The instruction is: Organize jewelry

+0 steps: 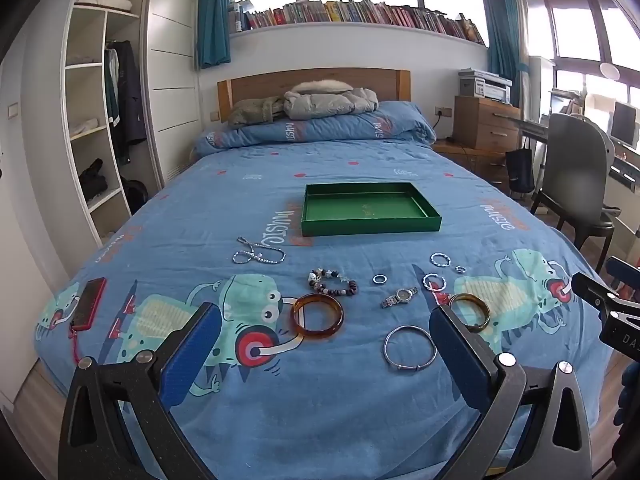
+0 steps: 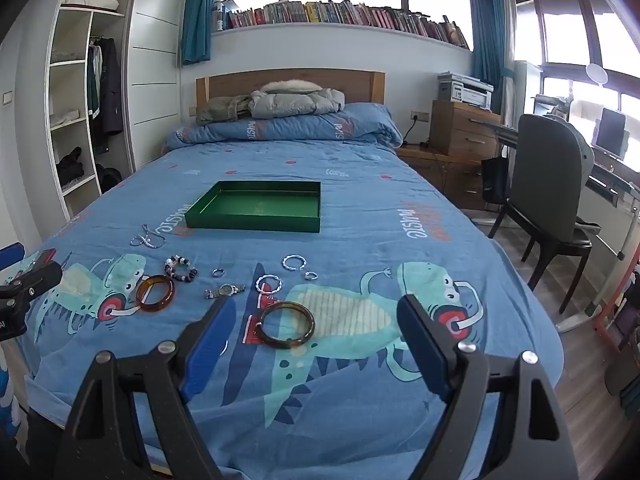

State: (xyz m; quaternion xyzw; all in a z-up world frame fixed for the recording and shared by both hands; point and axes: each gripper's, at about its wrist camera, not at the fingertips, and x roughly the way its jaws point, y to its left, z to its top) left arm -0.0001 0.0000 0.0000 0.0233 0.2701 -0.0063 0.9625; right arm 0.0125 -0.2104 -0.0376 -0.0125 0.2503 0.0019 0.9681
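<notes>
An empty green tray (image 1: pixel 370 227) (image 2: pixel 256 222) lies mid-bed. Jewelry is spread on the blue bedspread in front of it: an amber bangle (image 1: pixel 317 315) (image 2: pixel 155 293), a darker bangle (image 1: pixel 469 312) (image 2: pixel 285 325), a silver bangle (image 1: pixel 409 348), a bead bracelet (image 1: pixel 334 282) (image 2: pixel 181 268), a watch (image 1: pixel 400 297) (image 2: pixel 225 291), a silver chain (image 1: pixel 259 253) (image 2: pixel 147 238) and small silver rings (image 1: pixel 440 259) (image 2: pixel 294 262). My left gripper (image 1: pixel 324 344) is open above the bed's near end, with the amber bangle between its fingers in the view. My right gripper (image 2: pixel 316 336) is open with the darker bangle between its fingers in the view.
A red phone (image 1: pixel 89 303) lies at the bed's left edge. A chair (image 2: pixel 548 204) and desk stand right of the bed, a wardrobe (image 1: pixel 100 120) to the left. Folded duvet and jacket (image 1: pixel 328 104) lie at the headboard.
</notes>
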